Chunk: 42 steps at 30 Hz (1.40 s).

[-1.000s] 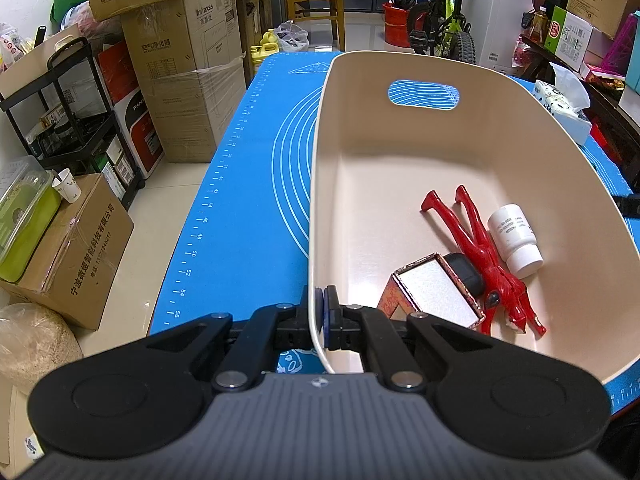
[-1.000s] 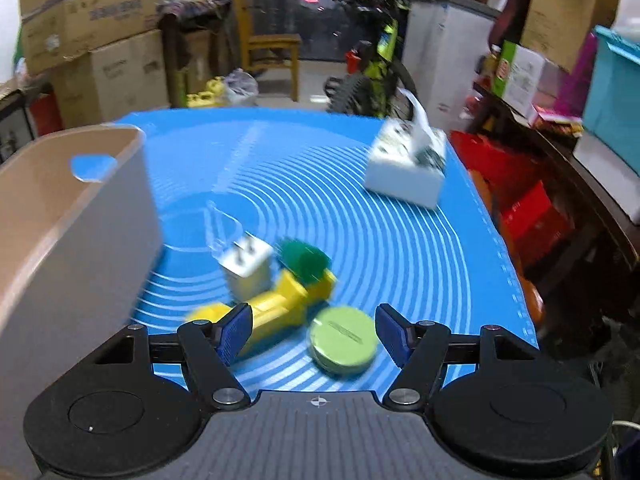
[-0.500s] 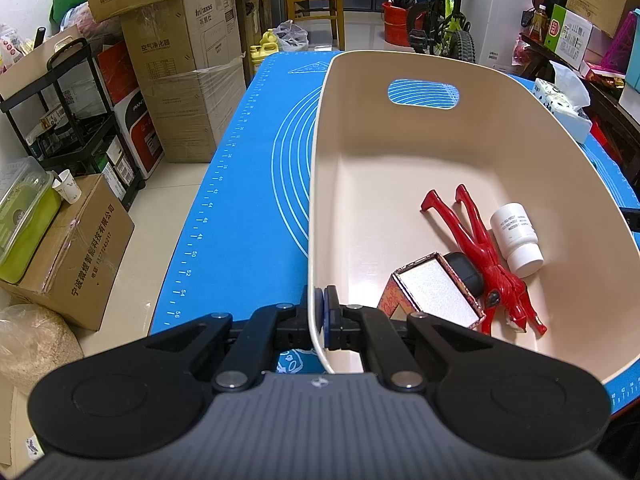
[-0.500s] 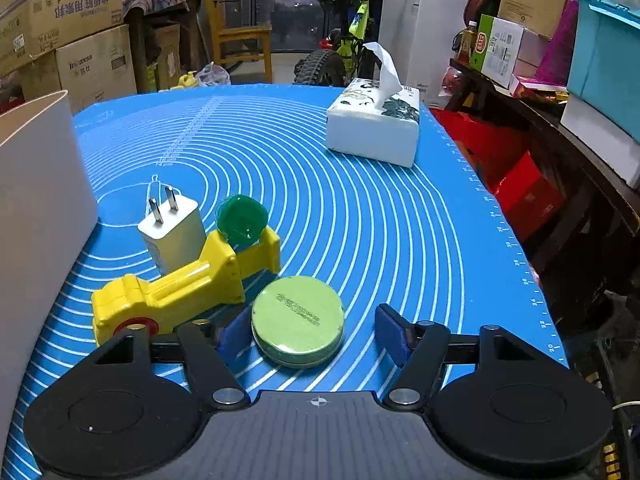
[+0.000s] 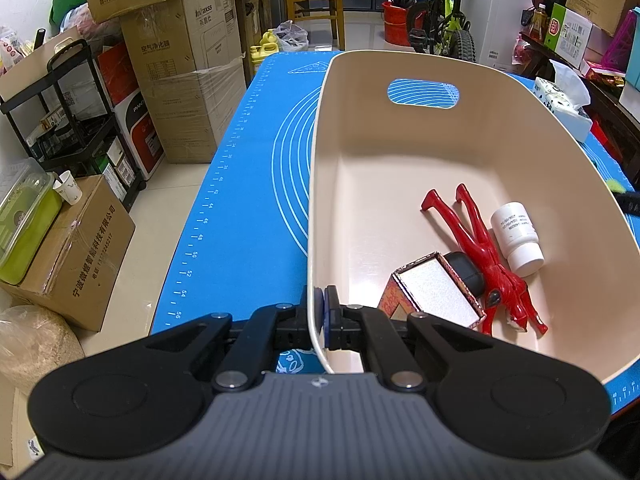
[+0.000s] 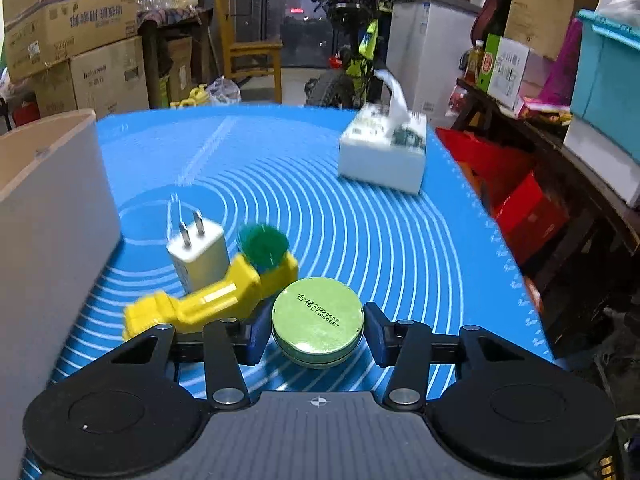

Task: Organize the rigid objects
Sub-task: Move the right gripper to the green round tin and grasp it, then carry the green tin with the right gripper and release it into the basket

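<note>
My left gripper [image 5: 321, 308] is shut on the near rim of the beige bin [image 5: 400, 152]. In the bin lie a red figure [image 5: 480, 248], a white bottle [image 5: 518, 238], a patterned box [image 5: 436, 294] and a dark case [image 5: 464, 268]. My right gripper [image 6: 316, 334] has closed around a round green tin [image 6: 318, 320] on the blue mat [image 6: 360, 232]; both pads touch its sides. Just left of it lie a yellow toy [image 6: 212, 300], a white plug charger [image 6: 198, 254] and a green cap [image 6: 264, 246]. The bin wall [image 6: 48, 216] shows at the left.
A white tissue box [image 6: 382, 154] stands at the mat's far right; it also shows in the left wrist view [image 5: 564, 104]. Cardboard boxes [image 5: 176, 80], a shelf cart and a bicycle surround the table. The mat's right edge drops off beside red crates.
My right gripper has moved forward and closed its fingers around the green tin. The left gripper has kept its hold on the bin rim without moving.
</note>
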Motion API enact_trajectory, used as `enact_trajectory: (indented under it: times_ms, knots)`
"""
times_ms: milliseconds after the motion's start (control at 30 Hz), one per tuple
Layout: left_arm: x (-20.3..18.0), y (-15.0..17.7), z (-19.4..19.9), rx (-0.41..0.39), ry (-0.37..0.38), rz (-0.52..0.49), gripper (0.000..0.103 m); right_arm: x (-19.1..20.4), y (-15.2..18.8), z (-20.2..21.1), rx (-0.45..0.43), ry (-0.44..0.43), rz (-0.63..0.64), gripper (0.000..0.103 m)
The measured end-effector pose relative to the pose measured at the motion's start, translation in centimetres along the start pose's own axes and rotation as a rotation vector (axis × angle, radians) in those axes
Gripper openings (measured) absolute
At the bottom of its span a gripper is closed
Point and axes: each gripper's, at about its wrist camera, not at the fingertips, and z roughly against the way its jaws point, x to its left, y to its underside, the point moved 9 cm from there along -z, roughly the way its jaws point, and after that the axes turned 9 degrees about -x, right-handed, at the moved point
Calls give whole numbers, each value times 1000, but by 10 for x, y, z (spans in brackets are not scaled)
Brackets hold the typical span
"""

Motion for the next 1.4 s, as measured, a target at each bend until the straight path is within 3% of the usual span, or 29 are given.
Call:
enact_trajectory:
  times_ms: [233, 600, 1000, 1400]
  knots:
    - [0, 0, 0, 0, 0, 1, 6, 28, -37, 31, -92, -16, 33, 54]
    - [1, -1, 0, 1, -1, 0, 6, 116, -98, 74, -191, -178, 79, 54]
    - [0, 0, 2, 0, 2, 1, 6, 230, -66, 82, -43, -380, 211, 54]
    - [0, 0, 2, 0, 2, 0, 5, 260, -32, 72, 131, -414, 297, 54]
